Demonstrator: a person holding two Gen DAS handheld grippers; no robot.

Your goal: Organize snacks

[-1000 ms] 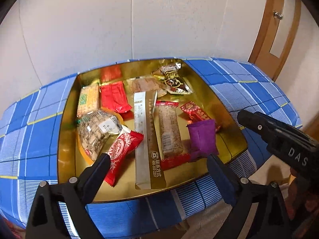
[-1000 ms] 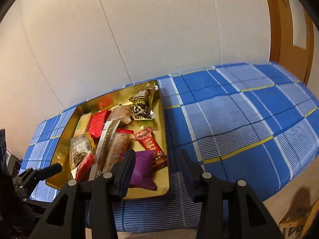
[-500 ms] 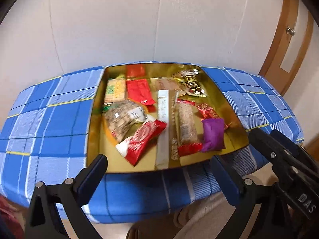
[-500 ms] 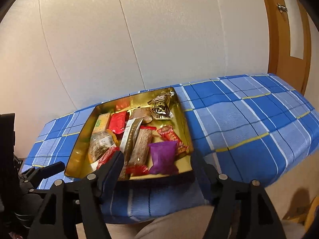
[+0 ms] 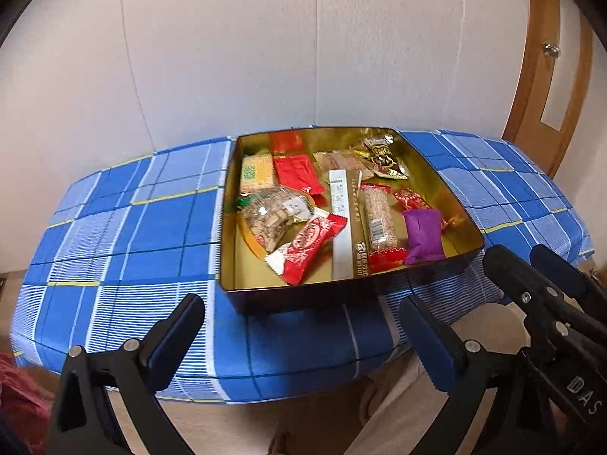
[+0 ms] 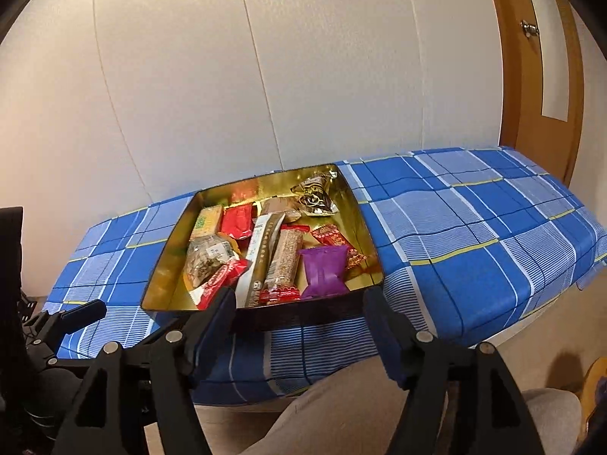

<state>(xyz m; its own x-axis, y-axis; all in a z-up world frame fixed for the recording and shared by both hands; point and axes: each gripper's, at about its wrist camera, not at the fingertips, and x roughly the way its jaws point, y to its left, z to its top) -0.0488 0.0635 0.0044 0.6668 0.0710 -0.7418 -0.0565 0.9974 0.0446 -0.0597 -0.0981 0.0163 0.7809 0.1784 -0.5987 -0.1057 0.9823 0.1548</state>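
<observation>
Both tongs, left [image 5: 301,335] and right [image 6: 297,318], are hanging wide and empty before the bench [image 5: 125,242]; snacks [image 5: 373,218] are lying in the tin [image 5: 303,297]. Approaching one packet squarely is advisable.

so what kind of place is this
Likely a room in a home: a table under a blue plaid cloth against a plain white wall, a wooden door, and a gold tin of snacks.

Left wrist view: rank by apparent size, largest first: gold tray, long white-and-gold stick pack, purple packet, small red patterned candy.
1. gold tray
2. long white-and-gold stick pack
3. purple packet
4. small red patterned candy, partly hidden behind the purple packet and farther back, so its full size is unsure.
</observation>
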